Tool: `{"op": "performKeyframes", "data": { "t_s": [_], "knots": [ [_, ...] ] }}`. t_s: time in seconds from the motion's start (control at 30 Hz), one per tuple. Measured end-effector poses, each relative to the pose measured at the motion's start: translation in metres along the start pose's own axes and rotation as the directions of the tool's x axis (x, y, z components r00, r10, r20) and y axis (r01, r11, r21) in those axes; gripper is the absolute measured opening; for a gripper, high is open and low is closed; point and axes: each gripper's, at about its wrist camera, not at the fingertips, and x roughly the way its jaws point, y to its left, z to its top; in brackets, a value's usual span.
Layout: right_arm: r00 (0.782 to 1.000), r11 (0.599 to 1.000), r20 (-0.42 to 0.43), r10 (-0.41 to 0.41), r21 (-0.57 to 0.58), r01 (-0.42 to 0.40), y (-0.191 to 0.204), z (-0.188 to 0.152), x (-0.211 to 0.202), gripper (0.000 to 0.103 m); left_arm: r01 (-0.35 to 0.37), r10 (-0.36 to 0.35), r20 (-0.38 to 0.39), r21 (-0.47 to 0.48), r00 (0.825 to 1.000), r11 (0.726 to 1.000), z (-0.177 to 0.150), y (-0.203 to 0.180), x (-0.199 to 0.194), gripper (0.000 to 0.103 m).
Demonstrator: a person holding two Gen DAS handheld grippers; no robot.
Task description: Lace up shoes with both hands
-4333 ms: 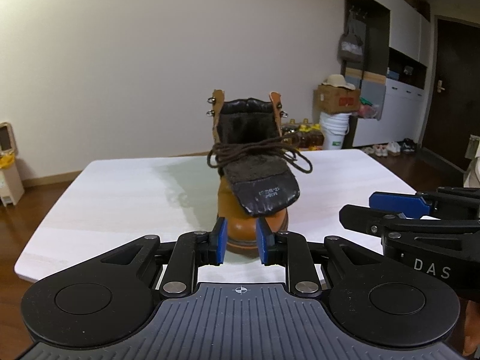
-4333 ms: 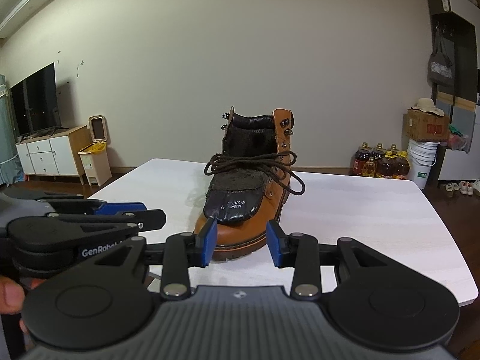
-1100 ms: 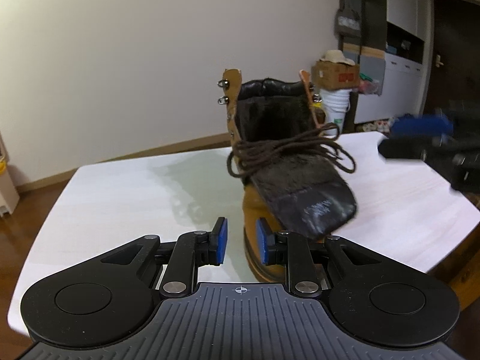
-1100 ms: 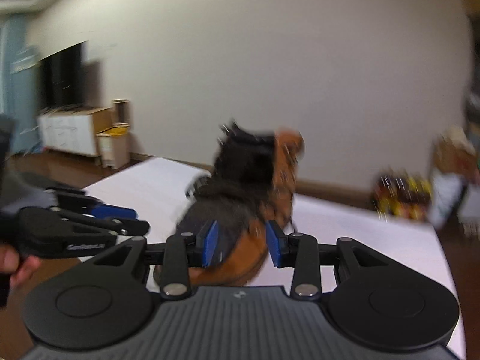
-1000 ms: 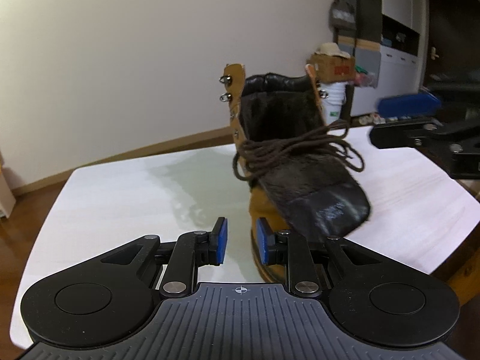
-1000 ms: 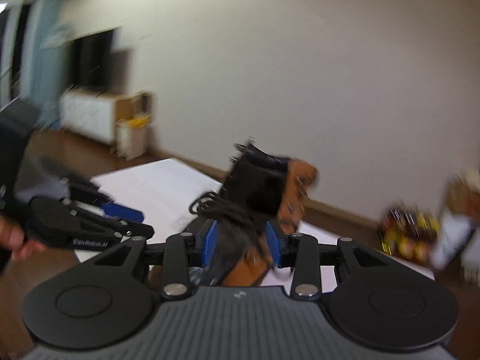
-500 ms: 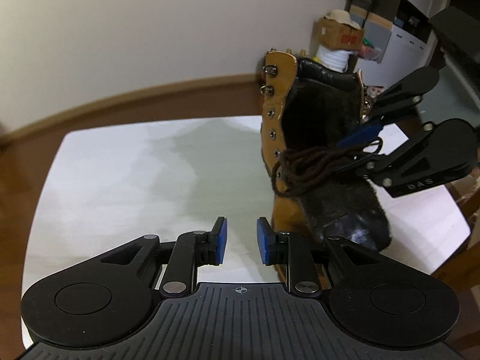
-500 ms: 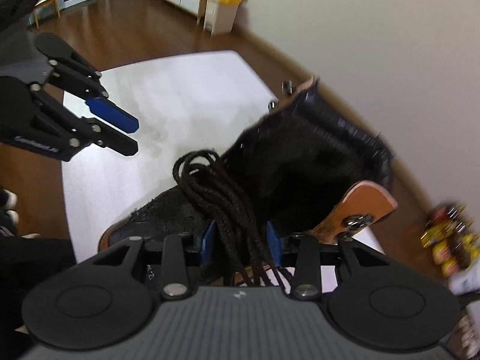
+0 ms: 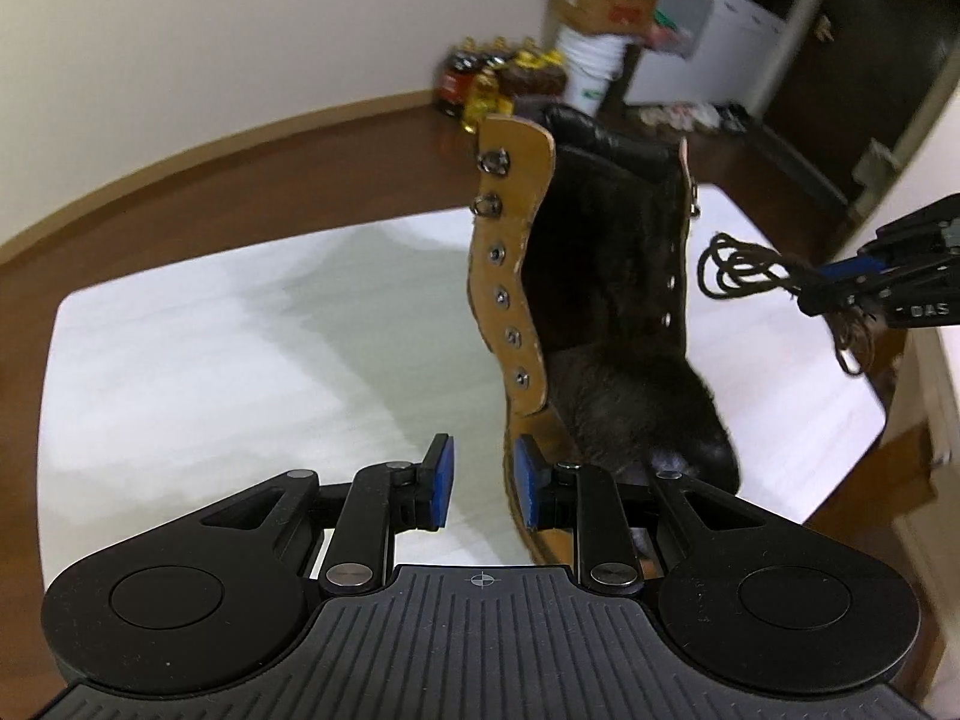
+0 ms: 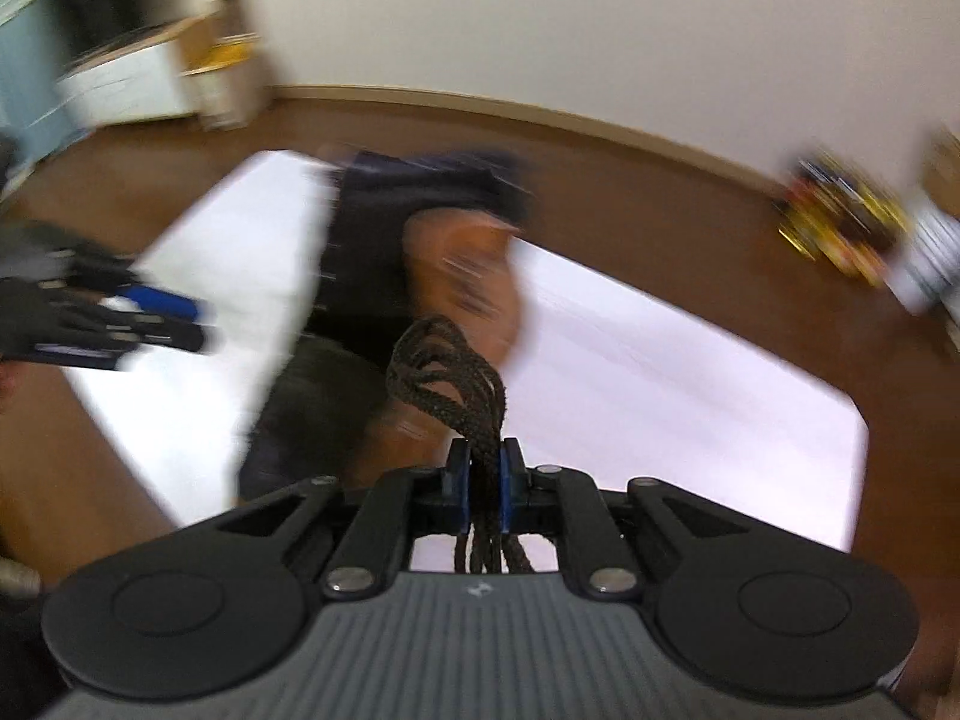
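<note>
A tan boot [image 9: 516, 276] with a dark furry lining stands unlaced on the white table [image 9: 240, 360], its eyelet flap facing me. My left gripper [image 9: 483, 471] is open and empty, low beside the boot's left flank. To the boot's right, my right gripper [image 9: 822, 285] holds a dark brown lace bundle [image 9: 744, 267] in the air, clear of the boot. In the blurred right wrist view the lace bundle [image 10: 456, 372] runs between the blue pads of the right gripper [image 10: 480, 468], whose jaws are closing on it. The boot [image 10: 474, 276] and left gripper [image 10: 201, 320] lie beyond.
The table's right edge [image 9: 870, 420] is close to the boot, with brown wooden floor around it. Far behind stand bottles [image 9: 498, 78], a white bucket [image 9: 591, 75] and a cardboard box [image 9: 606, 0].
The right gripper has closed on the lace bundle and carried it off the boot's tongue to the right. The left gripper has tipped further down, nearer the boot's left side.
</note>
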Motion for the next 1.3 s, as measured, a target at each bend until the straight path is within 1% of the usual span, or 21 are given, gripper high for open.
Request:
{"op": "performKeyframes", "data": {
  "t_s": [0.03, 0.07, 0.1, 0.2, 0.3, 0.37, 0.4, 0.43, 0.47, 0.53, 0.57, 0.6, 0.63, 0.7, 0.77, 0.8, 0.93, 1.03, 1.1, 1.13, 1.3],
  "knots": [
    [1.0, 1.0, 0.012, -0.021, 0.014, 0.021, 0.001, -0.006, 0.003, 0.033, 0.01, -0.009, -0.021, 0.011, 1.0, 1.0, -0.001, 0.0, 0.006, 0.024],
    [0.999, 0.999, 0.028, -0.04, 0.026, 0.039, 0.003, -0.011, 0.006, 0.032, 0.008, -0.007, -0.031, 0.027, 0.999, 1.0, -0.002, -0.002, 0.01, 0.024],
    [0.999, 0.999, 0.038, -0.024, 0.032, 0.023, 0.007, -0.013, 0.006, 0.032, 0.007, -0.004, -0.047, 0.061, 0.999, 0.998, -0.004, -0.006, 0.018, 0.024],
    [0.994, 0.994, 0.037, 0.102, 0.041, -0.104, 0.032, -0.03, 0.025, 0.029, 0.019, -0.01, -0.066, 0.134, 0.998, 0.991, -0.008, -0.017, 0.038, 0.024],
    [0.982, 0.98, 0.033, 0.184, 0.069, -0.186, 0.04, -0.044, 0.048, 0.029, 0.058, -0.047, -0.071, 0.158, 0.996, 0.986, -0.008, -0.027, 0.049, 0.024],
    [0.973, 0.969, 0.025, 0.228, 0.089, -0.229, 0.046, -0.051, 0.065, 0.024, 0.09, -0.08, -0.076, 0.148, 0.994, 0.985, -0.007, -0.03, 0.05, 0.021],
    [0.962, 0.956, 0.029, 0.27, 0.113, -0.272, 0.049, -0.057, 0.069, 0.017, 0.09, -0.079, -0.077, 0.151, 0.994, 0.984, -0.006, -0.033, 0.049, 0.021],
    [0.943, 0.932, 0.051, 0.328, 0.147, -0.332, 0.046, -0.061, 0.066, 0.011, 0.082, -0.071, -0.074, 0.158, 0.995, 0.984, -0.003, -0.035, 0.047, 0.02],
    [0.935, 0.92, 0.061, 0.35, 0.163, -0.356, 0.042, -0.06, 0.062, 0.01, 0.08, -0.07, -0.067, 0.155, 0.995, 0.985, 0.0, -0.035, 0.044, 0.02],
    [0.878, 0.829, 0.151, 0.454, 0.29, -0.479, 0.03, -0.07, 0.055, 0.01, 0.081, -0.074, -0.055, 0.14, 0.996, 0.987, 0.007, -0.034, 0.036, 0.019],
    [0.861, 0.797, 0.177, 0.476, 0.327, -0.508, 0.022, -0.072, 0.051, 0.01, 0.083, -0.078, -0.049, 0.131, 0.996, 0.988, 0.011, -0.032, 0.033, 0.019],
    [0.838, 0.749, 0.223, 0.497, 0.378, -0.545, 0.015, -0.077, 0.049, 0.01, 0.088, -0.084, -0.04, 0.123, 0.996, 0.989, 0.015, -0.031, 0.029, 0.02],
    [0.813, 0.693, 0.272, 0.514, 0.427, -0.581, 0.007, -0.083, 0.046, 0.01, 0.097, -0.094, -0.027, 0.121, 0.995, 0.988, 0.019, -0.029, 0.026, 0.022],
    [0.762, 0.579, 0.371, 0.531, 0.497, -0.646, -0.004, -0.094, 0.042, 0.016, 0.114, -0.111, -0.027, 0.121, 0.993, 0.986, 0.028, -0.029, 0.028, 0.022],
    [0.732, 0.53, 0.423, 0.534, 0.508, -0.679, -0.002, -0.099, 0.038, 0.016, 0.117, -0.114, -0.034, 0.134, 0.993, 0.984, 0.035, -0.031, 0.032, 0.022],
    [0.724, 0.527, 0.457, 0.517, 0.497, -0.69, 0.004, -0.1, 0.031, 0.016, 0.113, -0.11, -0.031, 0.158, 0.993, 0.981, 0.039, -0.034, 0.034, 0.021],
    [0.785, 0.659, 0.464, 0.41, 0.444, -0.607, 0.027, -0.077, 0.012, 0.016, 0.139, -0.136, -0.028, 0.203, 0.99, 0.969, 0.045, -0.034, 0.032, 0.022],
    [0.815, 0.714, 0.476, 0.329, 0.44, -0.545, 0.043, -0.062, 0.019, 0.016, 0.168, -0.168, -0.025, 0.266, 0.986, 0.949, 0.05, -0.03, 0.025, 0.023],
    [0.828, 0.721, 0.498, 0.256, 0.472, -0.507, 0.048, -0.055, 0.023, 0.016, 0.176, -0.18, -0.016, 0.304, 0.984, 0.936, 0.052, -0.019, 0.016, 0.023],
    [0.841, 0.719, 0.497, 0.211, 0.504, -0.479, 0.049, -0.052, 0.023, 0.017, 0.182, -0.188, -0.014, 0.317, 0.982, 0.931, 0.052, -0.011, 0.01, 0.023],
    [0.893, 0.675, 0.451, -0.009, 0.661, -0.327, 0.056, -0.035, 0.026, 0.017, 0.217, -0.221, -0.035, 0.388, 0.975, 0.896, 0.051, 0.022, -0.002, 0.023]
  ]
}}
